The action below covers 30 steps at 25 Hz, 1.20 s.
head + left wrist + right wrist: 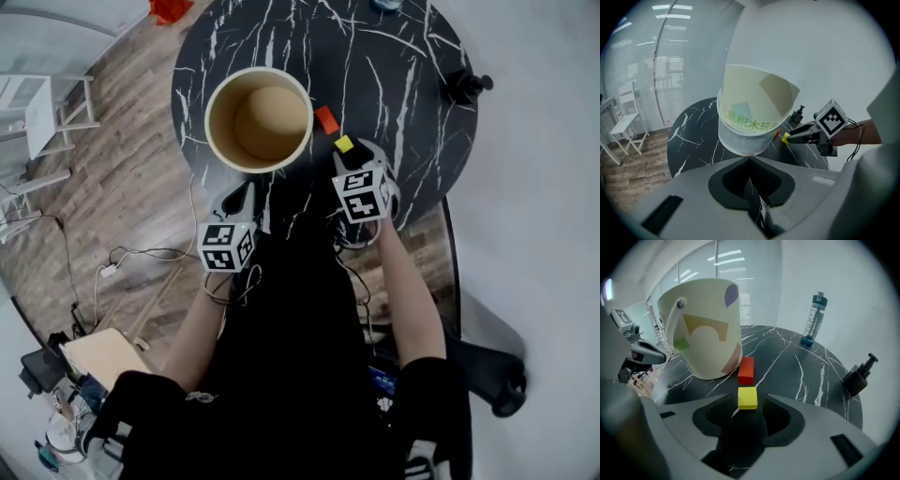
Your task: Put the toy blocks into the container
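A wide cream paper bucket [210, 112] stands upright on the round black marble table [394, 56]; nothing shows inside it. Just right of it lie a red block [325, 120] and a yellow block [344, 144]. My right gripper [349, 150] is open, its jaws down at the table on either side of the yellow block [747, 398], not pressing it. The red block [746, 370] lies just beyond, against the bucket [705, 329]. My left gripper [246, 192] hovers near the table's front edge, shut and empty, pointing at the bucket [750, 126].
A water bottle [812, 319] and a black pump dispenser [464, 86] stand at the table's far right. A white chair [47, 112] is on the wood floor to the left. Cables and a box [103, 356] lie on the floor by the person.
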Motion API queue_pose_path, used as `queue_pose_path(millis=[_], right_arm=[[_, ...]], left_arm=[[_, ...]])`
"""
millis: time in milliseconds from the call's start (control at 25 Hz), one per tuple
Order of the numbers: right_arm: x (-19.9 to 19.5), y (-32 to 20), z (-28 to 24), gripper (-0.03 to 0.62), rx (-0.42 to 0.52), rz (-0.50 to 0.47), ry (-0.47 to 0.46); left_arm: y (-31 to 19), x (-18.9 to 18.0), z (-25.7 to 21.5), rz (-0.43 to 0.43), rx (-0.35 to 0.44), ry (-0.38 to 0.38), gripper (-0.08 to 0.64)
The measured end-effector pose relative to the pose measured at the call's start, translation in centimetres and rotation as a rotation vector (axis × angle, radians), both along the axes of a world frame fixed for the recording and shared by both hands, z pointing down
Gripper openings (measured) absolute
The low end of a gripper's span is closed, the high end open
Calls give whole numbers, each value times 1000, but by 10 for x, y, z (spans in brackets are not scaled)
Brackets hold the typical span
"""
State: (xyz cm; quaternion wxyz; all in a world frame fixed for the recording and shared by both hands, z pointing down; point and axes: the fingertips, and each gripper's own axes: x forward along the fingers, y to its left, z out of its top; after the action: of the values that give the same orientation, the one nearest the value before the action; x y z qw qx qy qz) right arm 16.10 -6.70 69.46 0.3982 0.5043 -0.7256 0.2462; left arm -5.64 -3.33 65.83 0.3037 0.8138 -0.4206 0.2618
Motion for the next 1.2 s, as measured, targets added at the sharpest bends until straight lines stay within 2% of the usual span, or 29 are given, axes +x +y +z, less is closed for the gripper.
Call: queue_pose_path(millis=[400,520,600,880,1200], right_arm=[[-3,-5,22,184,-61,5,-18],[-4,-4,24,143,-74,25,-51],[-5,-3,23,138,-72,25,-52],[-10,-8,-2,138,1,25,-63],[-31,-19,-54,138,123,12,-175]], left_arm=[[0,-9,3,-19,-8,-3,0],[-1,-11,2,-21,-6,-5,-2],[-3,-12,1,-23,-4,-5,-1],[-9,-14,-9,-25,20,2,-1],[-18,-22,-24,-53,55,-2,0]])
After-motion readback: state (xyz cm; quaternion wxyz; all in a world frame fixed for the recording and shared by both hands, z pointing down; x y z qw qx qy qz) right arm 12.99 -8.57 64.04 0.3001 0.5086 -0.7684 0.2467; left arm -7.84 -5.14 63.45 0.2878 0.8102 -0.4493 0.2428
